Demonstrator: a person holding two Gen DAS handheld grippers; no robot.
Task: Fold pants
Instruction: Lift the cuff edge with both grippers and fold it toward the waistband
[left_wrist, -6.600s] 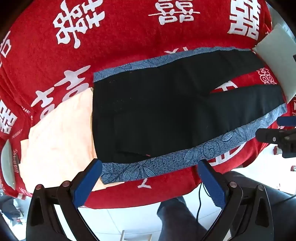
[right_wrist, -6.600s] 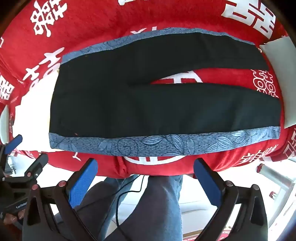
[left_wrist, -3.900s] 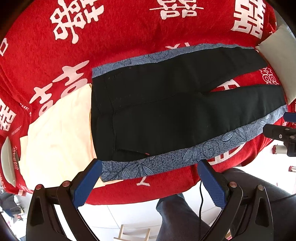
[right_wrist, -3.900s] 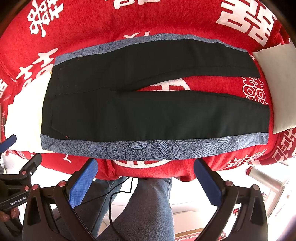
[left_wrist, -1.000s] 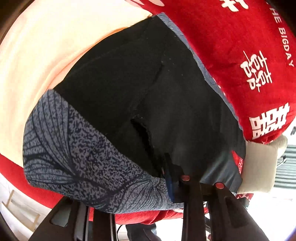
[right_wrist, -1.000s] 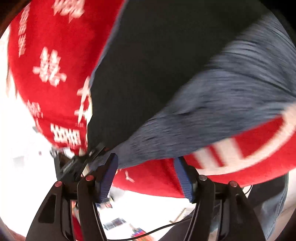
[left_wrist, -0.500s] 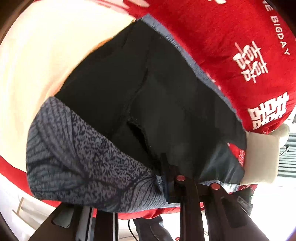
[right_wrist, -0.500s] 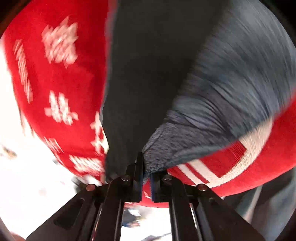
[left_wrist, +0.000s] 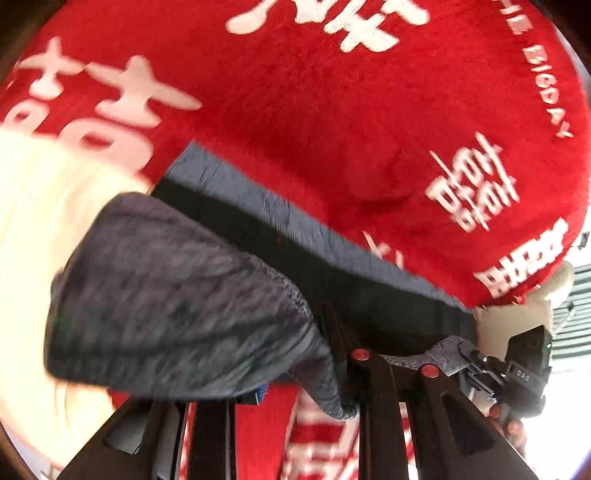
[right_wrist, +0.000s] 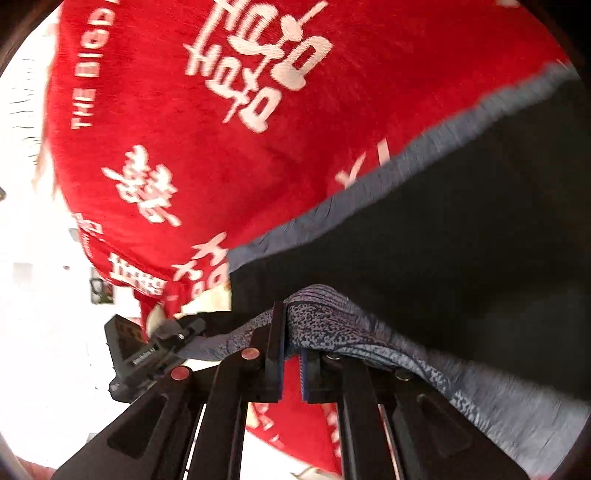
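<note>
Now both my left gripper (left_wrist: 343, 387) and right gripper (right_wrist: 291, 354) pinch the pants' (right_wrist: 461, 251) patterned near edge, probably lifted, the far patterned edge (right_wrist: 369, 184) beyond against the red blanket (right_wrist: 240, 166).

Each scene is viewed from a fisheye camera mounted behind a gripper's fingers, aimed steeply down and held very close to the pants (left_wrist: 177, 306) on the red blanket (left_wrist: 332, 129). In the left wrist view the right gripper (left_wrist: 465, 350) is seen at 4 o'clock; in the right wrist view the left gripper (right_wrist: 192, 326) is seen at 8 o'clock. The lifted patterned edge and blanket are shared.
</note>
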